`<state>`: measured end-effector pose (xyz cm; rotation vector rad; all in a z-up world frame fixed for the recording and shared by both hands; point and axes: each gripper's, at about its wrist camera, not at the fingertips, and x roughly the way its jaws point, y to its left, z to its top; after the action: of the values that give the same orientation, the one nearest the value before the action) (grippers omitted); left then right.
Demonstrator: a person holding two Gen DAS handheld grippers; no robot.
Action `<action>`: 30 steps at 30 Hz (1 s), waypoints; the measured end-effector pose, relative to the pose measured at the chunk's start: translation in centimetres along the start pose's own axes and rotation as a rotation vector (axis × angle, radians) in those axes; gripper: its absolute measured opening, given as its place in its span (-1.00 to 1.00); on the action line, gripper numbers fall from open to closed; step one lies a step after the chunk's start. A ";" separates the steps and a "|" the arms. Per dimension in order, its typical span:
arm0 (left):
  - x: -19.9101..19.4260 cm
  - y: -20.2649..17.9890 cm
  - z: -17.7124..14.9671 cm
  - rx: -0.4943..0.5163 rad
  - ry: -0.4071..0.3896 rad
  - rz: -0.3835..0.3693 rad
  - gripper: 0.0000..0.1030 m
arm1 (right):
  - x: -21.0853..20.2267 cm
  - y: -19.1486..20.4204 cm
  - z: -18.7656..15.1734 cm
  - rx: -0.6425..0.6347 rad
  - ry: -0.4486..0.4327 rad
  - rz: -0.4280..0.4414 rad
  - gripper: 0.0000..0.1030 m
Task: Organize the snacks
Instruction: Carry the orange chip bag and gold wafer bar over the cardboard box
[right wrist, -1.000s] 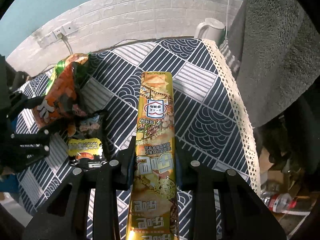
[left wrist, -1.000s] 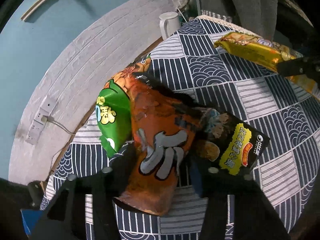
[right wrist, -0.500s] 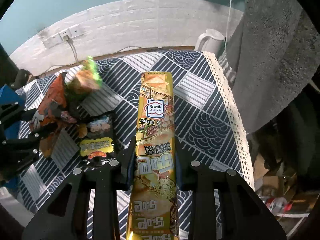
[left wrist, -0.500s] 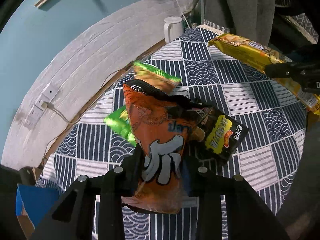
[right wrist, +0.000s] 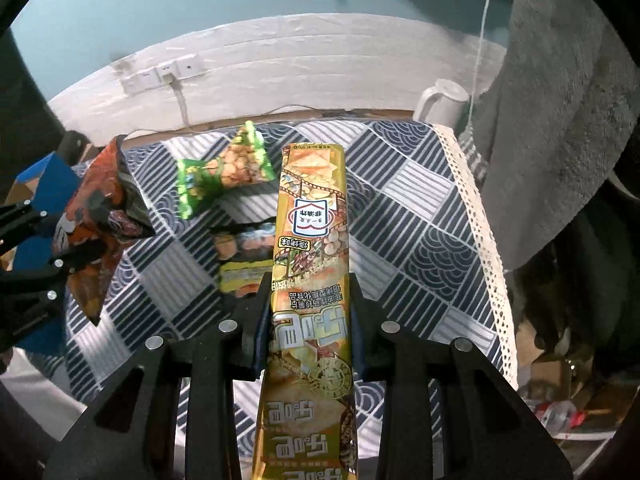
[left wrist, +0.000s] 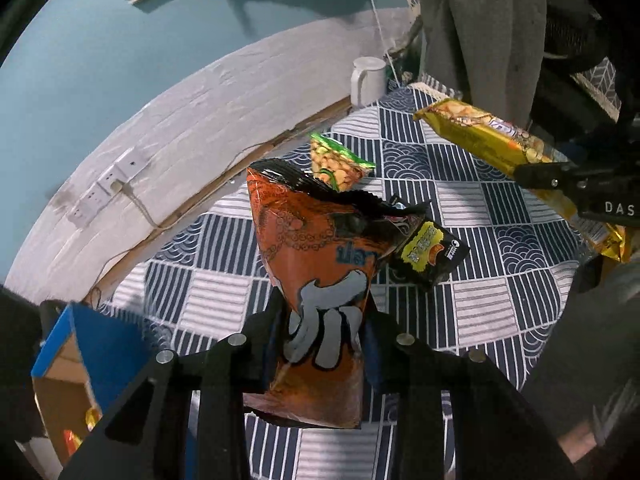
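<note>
My left gripper point(left wrist: 322, 320) is shut on the lower part of an orange snack bag point(left wrist: 320, 256), held up above the table; the same bag point(right wrist: 96, 228) shows at the left of the right wrist view. My right gripper point(right wrist: 310, 300) is shut on a long gold snack pack point(right wrist: 314, 248), also seen at the right of the left wrist view as the gold pack point(left wrist: 492, 144). On the patterned tablecloth point(left wrist: 480, 312) lie a green peanut bag point(left wrist: 338, 162) and a black-and-yellow packet point(left wrist: 432, 252). The right wrist view shows the green bag point(right wrist: 224, 172) and the black packet point(right wrist: 244, 256) partly behind the gold pack.
A white mug point(left wrist: 368, 80) stands at the table's far corner by the white brick wall with sockets point(left wrist: 108, 184). A blue-edged cardboard box point(left wrist: 76, 364) sits at the lower left, off the table. Grey fabric point(right wrist: 560, 120) hangs at the right, past the lace table edge point(right wrist: 480, 216).
Both grippers rose away from the table with their packs. The left jaws closed on the orange bag and lifted it off the green bag, which flipped and now lies farther back.
</note>
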<state>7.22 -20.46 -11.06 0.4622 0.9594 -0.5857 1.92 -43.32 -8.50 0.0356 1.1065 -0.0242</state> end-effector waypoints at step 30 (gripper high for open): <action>-11.6 11.6 -8.6 -0.281 -0.103 0.102 -0.33 | -4.9 15.7 2.2 -0.252 -0.076 0.135 -0.42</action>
<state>4.23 -3.55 -4.09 0.2256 0.8973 -0.3717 2.28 -27.68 -2.82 -0.1157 1.0223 0.2331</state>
